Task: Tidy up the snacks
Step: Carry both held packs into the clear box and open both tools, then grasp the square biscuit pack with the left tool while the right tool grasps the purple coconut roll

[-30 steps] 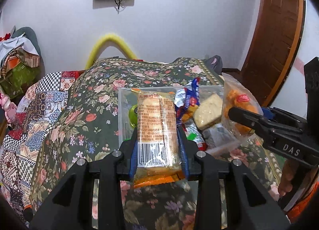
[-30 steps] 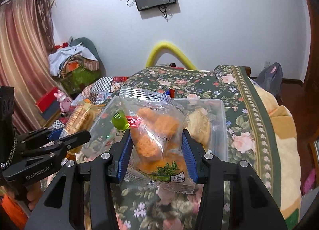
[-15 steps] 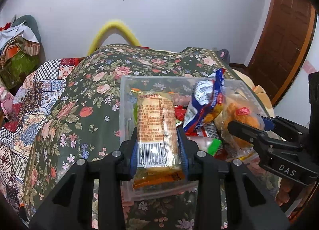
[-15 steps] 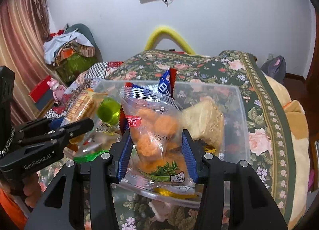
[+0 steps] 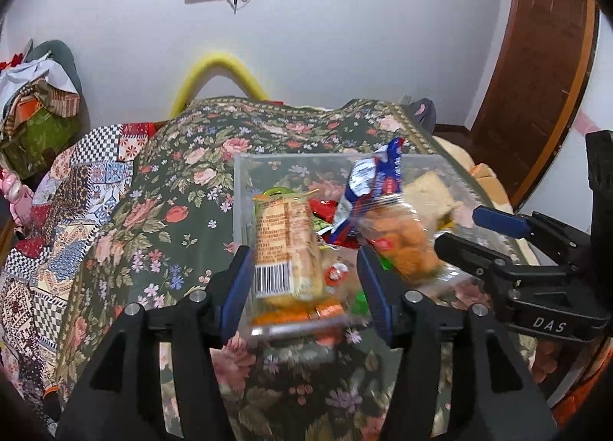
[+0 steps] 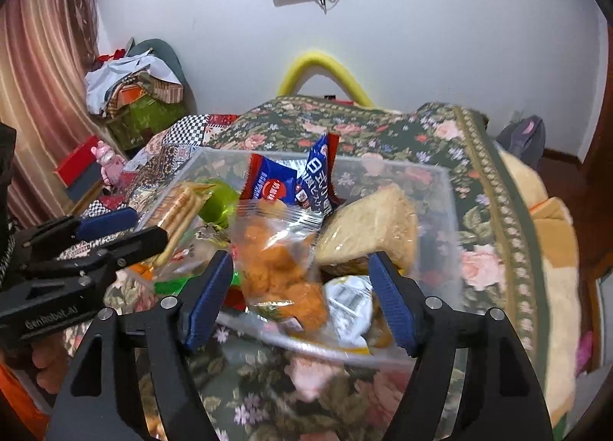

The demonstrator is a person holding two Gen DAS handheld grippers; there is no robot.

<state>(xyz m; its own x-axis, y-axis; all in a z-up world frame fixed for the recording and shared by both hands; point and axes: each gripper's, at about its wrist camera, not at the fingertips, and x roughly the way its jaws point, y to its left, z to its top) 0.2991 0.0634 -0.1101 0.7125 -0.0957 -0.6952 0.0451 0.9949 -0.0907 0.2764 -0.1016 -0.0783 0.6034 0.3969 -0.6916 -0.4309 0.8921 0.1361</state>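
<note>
A clear plastic bin (image 5: 245, 173) stands on the floral bedspread and holds several snacks. My left gripper (image 5: 304, 280) is open over the bin's near edge; the biscuit pack with a barcode (image 5: 285, 249) lies loose between its fingers, blurred. My right gripper (image 6: 302, 288) is open too; the clear bag of orange snacks (image 6: 279, 268) sits free between its fingers in the bin (image 6: 448, 188). The bag also shows in the left wrist view (image 5: 402, 245). A blue packet (image 6: 320, 177) and a pale bread pack (image 6: 371, 230) stand behind.
A green cup (image 6: 220, 203) is in the bin's left part. The floral bedspread (image 5: 184, 188) surrounds the bin. Piled clothes (image 6: 134, 96) and a curtain (image 6: 42, 96) are on the left, a wooden door (image 5: 536, 77) on the right.
Both grippers moved down to the bin and opened. The biscuit pack and the orange snack bag left the fingers and dropped into the bin.
</note>
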